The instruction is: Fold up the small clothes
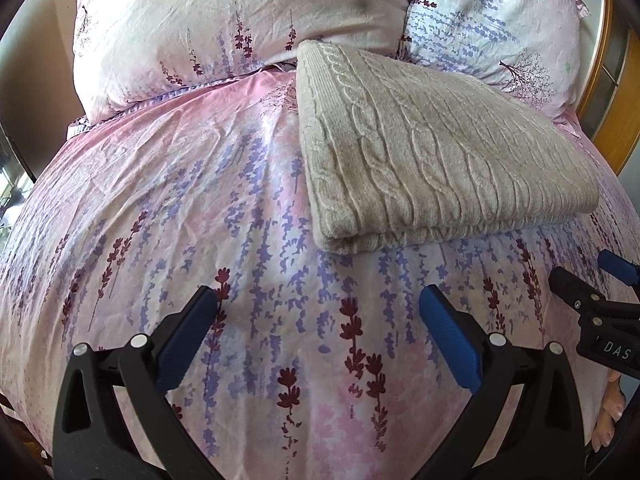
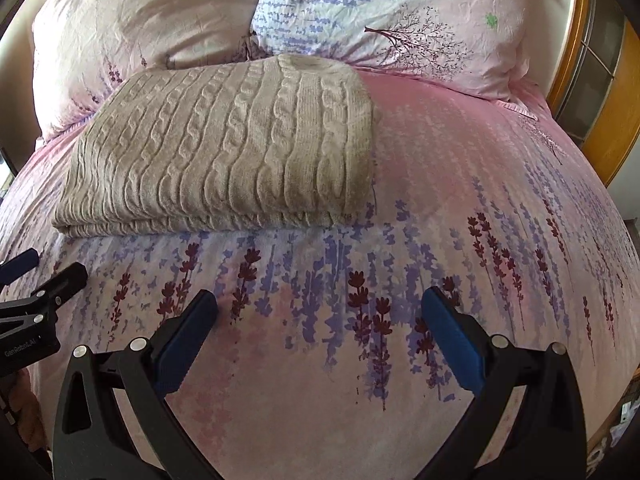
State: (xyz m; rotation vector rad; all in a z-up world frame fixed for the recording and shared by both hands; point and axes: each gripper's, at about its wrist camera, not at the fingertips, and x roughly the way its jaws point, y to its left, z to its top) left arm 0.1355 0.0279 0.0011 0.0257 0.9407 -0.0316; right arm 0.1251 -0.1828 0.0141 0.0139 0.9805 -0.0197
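Beige cable-knit sweater [image 1: 432, 148] lying folded on the floral bed cover [image 1: 200, 200], just below the two pillows [image 1: 224, 28], left hand-held gripper [image 1: 320, 312] hovering wide apart and holding nothing near the sweater's front edge, right hand-held gripper [image 2: 320, 312] likewise gaping wide, nothing between its blue pads [image 2: 448, 340]

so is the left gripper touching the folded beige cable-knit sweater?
Apart. The left wrist view shows the left gripper open, with a strip of bare floral bedcover between its fingertips and the near edge of the folded beige cable-knit sweater.
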